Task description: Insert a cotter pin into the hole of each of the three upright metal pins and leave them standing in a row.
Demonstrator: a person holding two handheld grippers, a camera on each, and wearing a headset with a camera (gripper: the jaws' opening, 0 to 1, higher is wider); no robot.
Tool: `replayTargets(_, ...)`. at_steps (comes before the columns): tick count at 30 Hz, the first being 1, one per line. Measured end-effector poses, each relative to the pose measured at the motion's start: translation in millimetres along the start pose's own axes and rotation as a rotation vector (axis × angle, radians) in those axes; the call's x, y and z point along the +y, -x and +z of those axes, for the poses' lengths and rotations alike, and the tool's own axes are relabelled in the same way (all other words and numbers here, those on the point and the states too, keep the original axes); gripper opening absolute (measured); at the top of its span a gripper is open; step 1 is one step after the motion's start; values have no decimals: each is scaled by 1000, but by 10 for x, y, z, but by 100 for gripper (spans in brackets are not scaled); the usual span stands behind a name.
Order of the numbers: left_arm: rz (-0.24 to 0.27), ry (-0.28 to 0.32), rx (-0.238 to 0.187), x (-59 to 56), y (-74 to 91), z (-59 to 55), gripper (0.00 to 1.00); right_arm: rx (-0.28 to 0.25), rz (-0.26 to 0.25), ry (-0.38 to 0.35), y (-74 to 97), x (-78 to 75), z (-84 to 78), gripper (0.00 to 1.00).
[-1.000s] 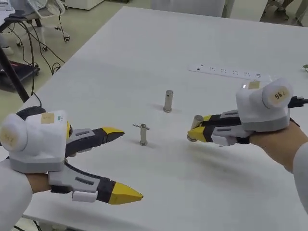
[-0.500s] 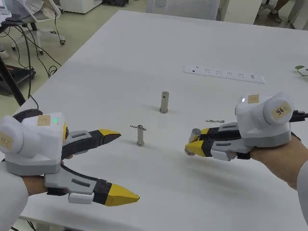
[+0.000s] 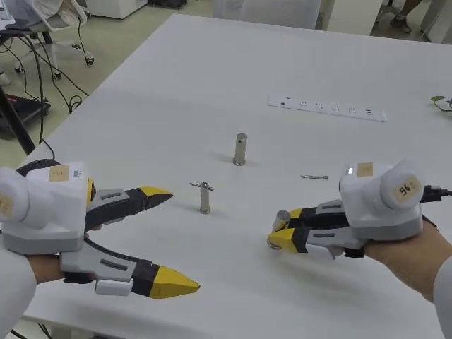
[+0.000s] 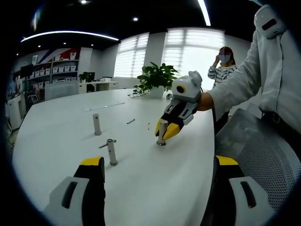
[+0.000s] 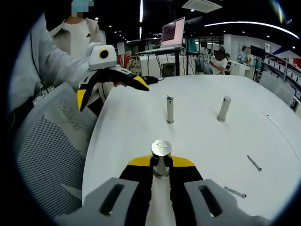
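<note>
- In the head view, the left gripper [image 3: 183,239] hangs wide open and empty over the smooth white table [image 3: 176,85]. The right gripper [image 3: 277,239] is clamped on the held pin [image 3: 282,218], a short dull-steel cylinder that seems to stand on the tabletop. The middle pin [image 3: 205,198] already carries a thin wire cotter through its top, and the far pin [image 3: 240,149] stands bare. A loose cotter pin [image 3: 314,177] lies flat near the right gripper.
- In the left gripper view, our yellow-tipped jaws are spread wide with nothing between them. Ahead, the right gripper [image 4: 165,132] pinches the held pin [image 4: 162,134] upright.
- In the right gripper view, the jaws close on the shaft below the held pin's [image 5: 161,149] flat, shiny round head. A nearer cotter pin [image 5: 234,191] and a farther cotter pin [image 5: 254,163] lie to one side.
- We judge one pin of three done and the second being steadied. Next, the left gripper must pinch a slender cotter off the slick table and line it up with the cross-hole.
</note>
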State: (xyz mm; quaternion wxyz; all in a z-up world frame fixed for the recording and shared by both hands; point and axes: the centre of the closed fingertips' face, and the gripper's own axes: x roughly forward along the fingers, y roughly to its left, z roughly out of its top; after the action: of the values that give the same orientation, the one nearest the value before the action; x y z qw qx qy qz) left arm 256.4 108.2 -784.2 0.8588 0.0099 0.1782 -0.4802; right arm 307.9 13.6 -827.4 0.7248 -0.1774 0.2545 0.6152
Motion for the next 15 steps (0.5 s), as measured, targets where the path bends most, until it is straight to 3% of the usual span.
replayTargets(15,4,1,5,-1,17,-20,96,2,22,54,-66,-6,-98,13)
